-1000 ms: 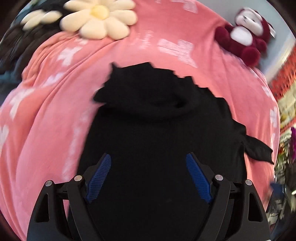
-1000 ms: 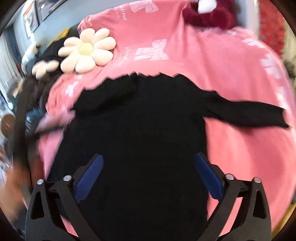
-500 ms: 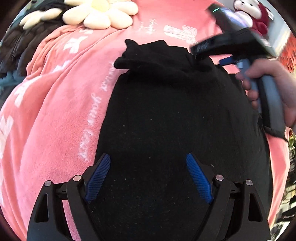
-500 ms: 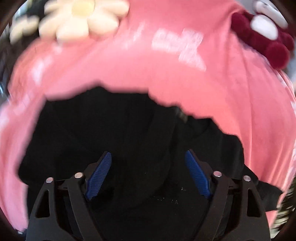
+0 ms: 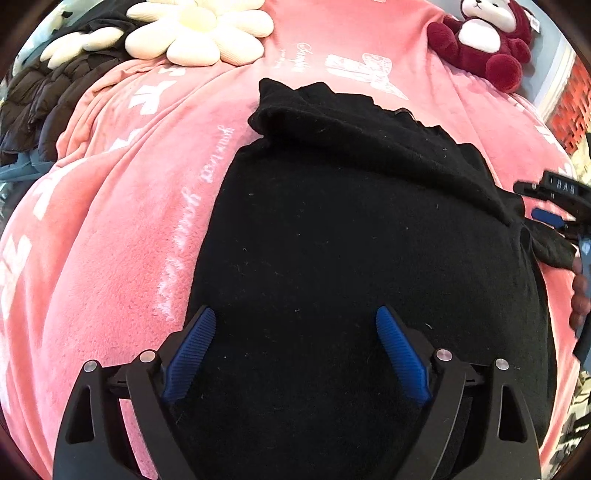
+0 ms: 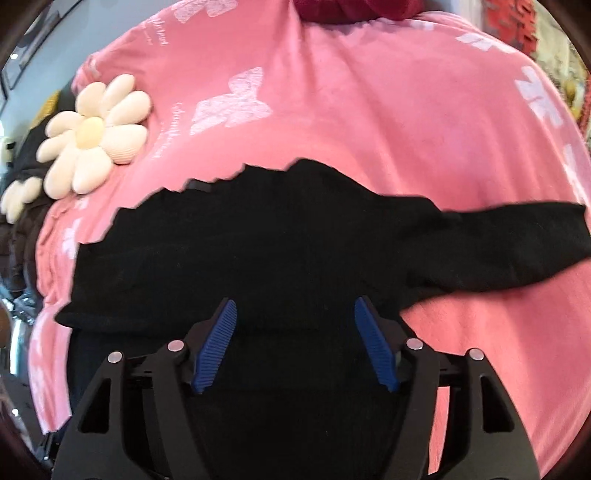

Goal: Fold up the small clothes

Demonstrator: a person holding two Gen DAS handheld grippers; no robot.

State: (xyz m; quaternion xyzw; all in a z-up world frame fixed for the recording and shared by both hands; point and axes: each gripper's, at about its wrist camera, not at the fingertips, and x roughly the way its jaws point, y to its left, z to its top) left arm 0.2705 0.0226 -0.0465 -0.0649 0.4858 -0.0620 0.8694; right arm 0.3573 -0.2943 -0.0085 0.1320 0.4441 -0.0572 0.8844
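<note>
Pink fleece blanket (image 5: 122,229) with white butterfly prints covers the bed under your work, and on it the black sweater (image 5: 351,251) lies spread out, its body flat beneath both of your tools. One sleeve (image 6: 524,243) stretches out to the right across the pink in your right wrist view, while the other is folded across the top of the garment. Your left gripper (image 5: 295,354) hangs over the sweater's lower body with its jaws wide apart, holding nothing. Your right gripper (image 6: 295,343) hangs near the shoulder area, jaws likewise apart and empty. Farther out, a cream flower cushion (image 5: 199,33) rests near the blanket's far edge, and a dark red plush toy (image 5: 484,40) sits at the far right corner.
</note>
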